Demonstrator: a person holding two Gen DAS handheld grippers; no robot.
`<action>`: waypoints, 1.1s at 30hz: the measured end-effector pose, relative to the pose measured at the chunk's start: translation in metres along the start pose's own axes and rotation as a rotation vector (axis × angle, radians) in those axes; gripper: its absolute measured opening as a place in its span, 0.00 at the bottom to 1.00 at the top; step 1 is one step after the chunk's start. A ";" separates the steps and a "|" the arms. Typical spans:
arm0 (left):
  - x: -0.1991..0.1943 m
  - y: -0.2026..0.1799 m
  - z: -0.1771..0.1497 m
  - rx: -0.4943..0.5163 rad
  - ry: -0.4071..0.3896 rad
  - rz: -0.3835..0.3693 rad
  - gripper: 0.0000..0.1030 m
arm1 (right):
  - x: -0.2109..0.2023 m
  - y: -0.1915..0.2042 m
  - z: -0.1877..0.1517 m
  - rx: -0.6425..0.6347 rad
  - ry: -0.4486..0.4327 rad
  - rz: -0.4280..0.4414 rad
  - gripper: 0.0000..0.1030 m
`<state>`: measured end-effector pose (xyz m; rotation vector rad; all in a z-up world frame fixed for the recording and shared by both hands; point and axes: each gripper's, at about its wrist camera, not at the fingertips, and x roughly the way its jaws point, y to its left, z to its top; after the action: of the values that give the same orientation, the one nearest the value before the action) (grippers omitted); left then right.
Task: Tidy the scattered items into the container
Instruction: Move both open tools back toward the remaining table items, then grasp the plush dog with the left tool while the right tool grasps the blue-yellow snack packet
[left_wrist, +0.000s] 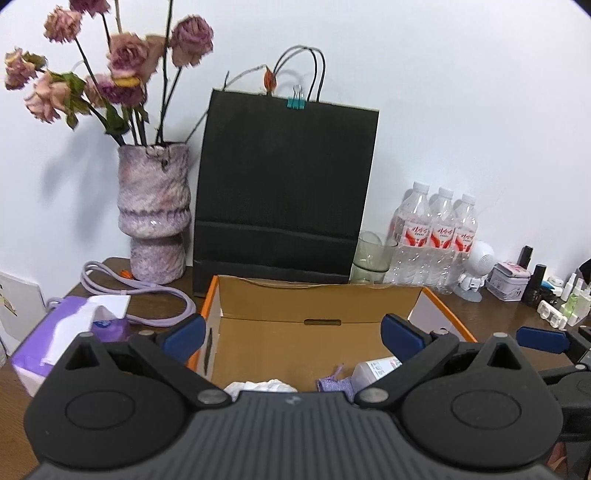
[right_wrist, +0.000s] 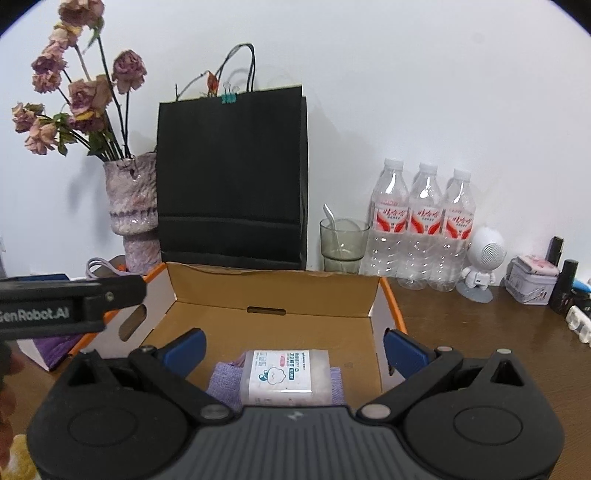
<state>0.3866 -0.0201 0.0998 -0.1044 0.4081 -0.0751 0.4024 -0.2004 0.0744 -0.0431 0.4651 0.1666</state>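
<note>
An open cardboard box (left_wrist: 317, 299) with orange edges sits on the brown table; it also shows in the right wrist view (right_wrist: 273, 288). Inside lie a clear tub of cotton swabs (right_wrist: 284, 374) on a purple cloth (right_wrist: 225, 384), and crumpled white tissue (left_wrist: 264, 386). The tub (left_wrist: 376, 369) and cloth (left_wrist: 334, 384) also show in the left wrist view. My left gripper (left_wrist: 293, 334) is open and empty above the box's near left part. My right gripper (right_wrist: 293, 349) is open and empty above the tub.
A black paper bag (left_wrist: 284, 192) stands behind the box. A purple vase of dried roses (left_wrist: 153, 214) and a lilac cable (left_wrist: 147, 291) are at back left. A tissue pack (left_wrist: 70, 332) lies left. A glass (right_wrist: 343, 240), water bottles (right_wrist: 421, 225), a white speaker figure (right_wrist: 480, 262), a tin and cosmetics stand right.
</note>
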 end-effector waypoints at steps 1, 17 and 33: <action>-0.006 0.001 0.000 0.001 0.000 -0.001 1.00 | -0.006 0.000 0.000 0.000 -0.003 -0.003 1.00; -0.106 0.053 -0.053 0.095 0.086 0.077 1.00 | -0.102 -0.033 -0.067 -0.026 0.074 0.001 1.00; -0.092 0.061 -0.129 0.144 0.258 0.020 1.00 | -0.105 -0.055 -0.157 0.059 0.209 -0.026 1.00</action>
<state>0.2537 0.0379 0.0111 0.0524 0.6599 -0.0987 0.2498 -0.2827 -0.0187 -0.0087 0.6778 0.1230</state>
